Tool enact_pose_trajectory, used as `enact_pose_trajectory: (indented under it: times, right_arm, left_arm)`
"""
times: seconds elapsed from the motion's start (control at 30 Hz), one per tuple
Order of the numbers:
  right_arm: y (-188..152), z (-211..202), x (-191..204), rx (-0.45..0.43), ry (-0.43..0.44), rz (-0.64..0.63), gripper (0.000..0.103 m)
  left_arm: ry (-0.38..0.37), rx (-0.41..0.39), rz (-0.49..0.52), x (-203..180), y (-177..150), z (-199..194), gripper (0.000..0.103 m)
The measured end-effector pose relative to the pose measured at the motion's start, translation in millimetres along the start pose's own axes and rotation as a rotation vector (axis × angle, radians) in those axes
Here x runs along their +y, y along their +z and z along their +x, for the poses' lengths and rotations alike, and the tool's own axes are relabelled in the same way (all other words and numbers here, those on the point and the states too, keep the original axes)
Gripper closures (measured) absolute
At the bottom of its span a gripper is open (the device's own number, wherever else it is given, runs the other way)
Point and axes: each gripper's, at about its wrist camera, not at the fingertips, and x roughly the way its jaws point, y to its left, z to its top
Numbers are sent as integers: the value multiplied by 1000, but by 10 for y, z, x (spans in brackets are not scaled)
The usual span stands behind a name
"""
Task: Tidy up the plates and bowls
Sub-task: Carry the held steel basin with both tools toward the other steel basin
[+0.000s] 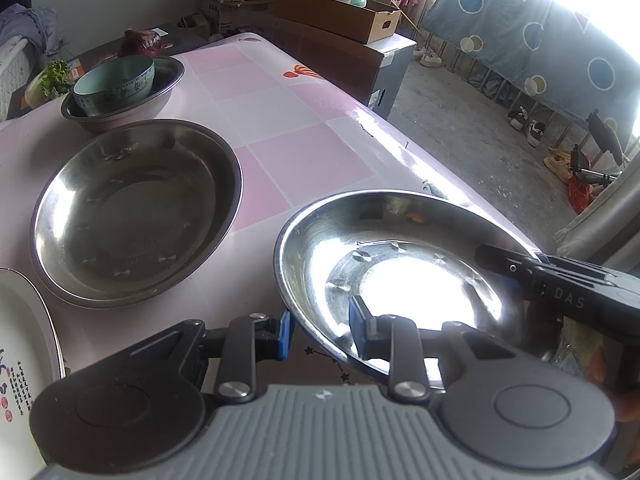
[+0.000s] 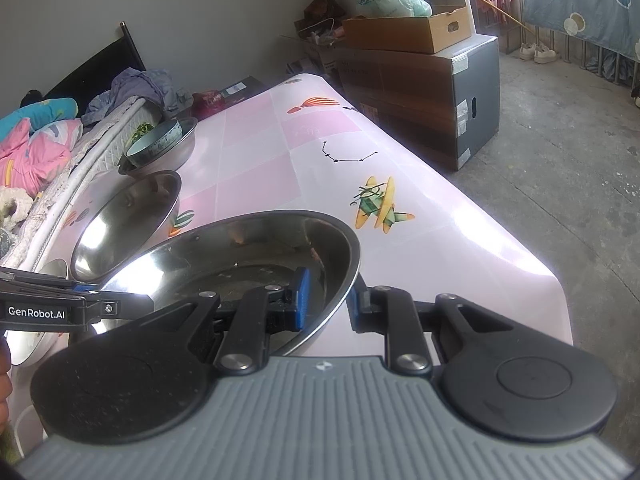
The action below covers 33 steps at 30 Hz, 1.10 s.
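A shiny steel plate [image 1: 400,272] sits near the table's right edge, and both grippers hold it. In the left wrist view my left gripper [image 1: 320,328] is shut on its near rim, one blue pad inside and one outside. My right gripper [image 1: 500,258] reaches in from the right onto the far rim. In the right wrist view the same plate [image 2: 248,248] fills the middle. There my right gripper [image 2: 328,300] is shut on its rim, and the left gripper [image 2: 120,304] comes in from the left. I cannot tell whether the plate rests on the table.
A second steel plate [image 1: 136,212] lies to the left on the pink checked tablecloth [image 1: 280,152]. Behind it a teal ceramic bowl [image 1: 116,80] sits inside a steel bowl [image 1: 164,92]. A white plate with writing [image 1: 20,340] shows at the lower left. Cardboard boxes [image 2: 416,32] stand beyond the table.
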Motion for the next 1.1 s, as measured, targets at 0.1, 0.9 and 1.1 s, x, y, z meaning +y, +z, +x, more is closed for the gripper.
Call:
enact_pose_trajectory:
  times: [0.1, 0.9, 1.1]
  right_arm:
    - [0, 0, 0, 0, 0, -1, 84]
    - [111, -67, 153, -18, 12, -26, 83]
    - [177, -59, 288, -31, 16, -44, 83]
  left_arm:
    - [0, -3, -1, 2, -1, -16, 74]
    - [-1, -43, -21, 73, -31, -233, 74]
    - [1, -63, -32, 157, -15, -332, 74]
